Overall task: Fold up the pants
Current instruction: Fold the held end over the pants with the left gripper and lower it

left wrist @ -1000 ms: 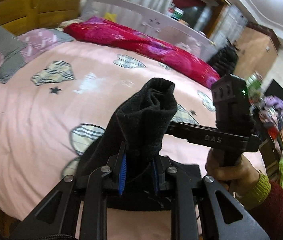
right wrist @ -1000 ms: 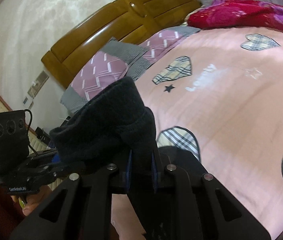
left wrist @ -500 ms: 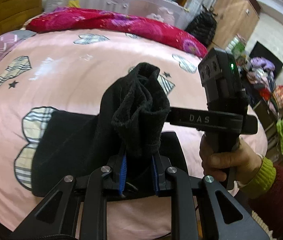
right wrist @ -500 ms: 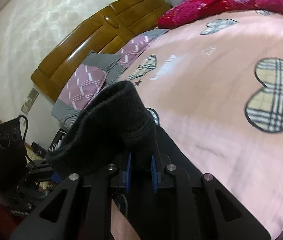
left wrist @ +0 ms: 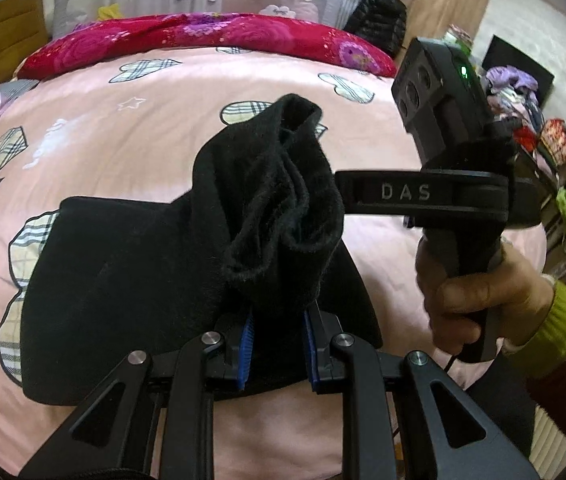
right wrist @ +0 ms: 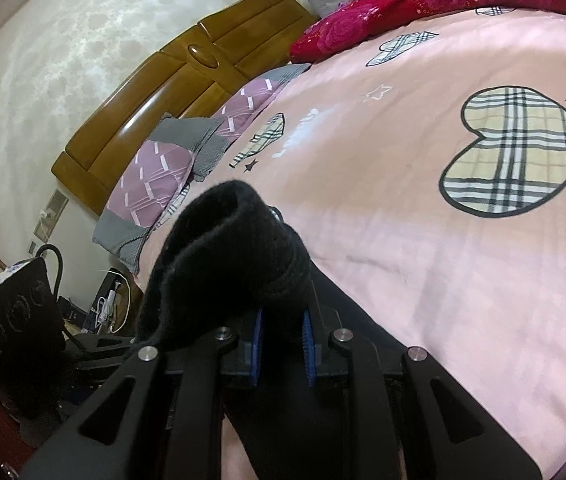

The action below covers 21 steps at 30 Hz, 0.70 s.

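I had both tongs, L gripper [left wrist: 277, 350] & R gripper [right wrist: 283, 344], pinching bunched edges of the black pants [left wrist: 131, 280], w/ the rest spread on the pink bedsheet [left wrist: 131, 152].

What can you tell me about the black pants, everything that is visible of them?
The black fleece-like pants are soft, fuzzy and plain, with no visible print. Part of them lies spread flat on the pink bed cover with plaid hearts. A bunched end with a thick hem rises from the left tongs, which are shut on it between blue pads. In the right wrist view another bunched end stands up from the right tongs, also clamped. Nothing else touches them.
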Each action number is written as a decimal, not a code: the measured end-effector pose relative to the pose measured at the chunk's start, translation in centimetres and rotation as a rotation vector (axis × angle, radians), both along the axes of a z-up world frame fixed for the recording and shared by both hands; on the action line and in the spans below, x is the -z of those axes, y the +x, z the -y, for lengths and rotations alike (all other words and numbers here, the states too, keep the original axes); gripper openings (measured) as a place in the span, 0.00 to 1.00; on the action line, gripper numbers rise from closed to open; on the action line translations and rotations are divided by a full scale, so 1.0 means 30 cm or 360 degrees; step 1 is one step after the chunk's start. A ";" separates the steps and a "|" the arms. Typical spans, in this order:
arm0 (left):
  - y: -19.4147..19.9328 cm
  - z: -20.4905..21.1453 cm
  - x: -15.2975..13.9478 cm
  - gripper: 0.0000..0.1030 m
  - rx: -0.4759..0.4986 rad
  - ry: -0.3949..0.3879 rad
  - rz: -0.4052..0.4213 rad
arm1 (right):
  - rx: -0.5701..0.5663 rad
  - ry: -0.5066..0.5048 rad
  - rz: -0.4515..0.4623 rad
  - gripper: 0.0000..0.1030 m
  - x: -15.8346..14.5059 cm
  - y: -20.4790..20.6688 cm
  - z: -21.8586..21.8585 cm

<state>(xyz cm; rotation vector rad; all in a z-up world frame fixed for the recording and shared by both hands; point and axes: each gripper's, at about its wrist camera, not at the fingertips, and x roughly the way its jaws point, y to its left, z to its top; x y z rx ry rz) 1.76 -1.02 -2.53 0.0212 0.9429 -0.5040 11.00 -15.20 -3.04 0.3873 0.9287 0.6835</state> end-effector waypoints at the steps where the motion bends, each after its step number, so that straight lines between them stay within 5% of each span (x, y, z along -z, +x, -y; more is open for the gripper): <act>1: 0.000 0.007 0.007 0.20 0.0012 0.0008 -0.0003 | 0.0015 -0.0020 -0.0005 0.21 0.001 -0.003 0.007; 12: -0.024 0.053 0.039 0.54 0.0158 -0.0068 -0.0087 | 0.0373 -0.0111 -0.0113 0.29 0.002 -0.117 0.189; 17: -0.053 0.046 0.029 0.57 0.0235 -0.0109 -0.0127 | 0.0511 -0.0056 -0.0079 0.60 -0.054 -0.194 0.230; 21: -0.061 -0.002 0.005 0.58 0.0215 -0.0157 -0.0145 | 0.0564 0.0016 -0.0060 0.64 -0.090 -0.235 0.221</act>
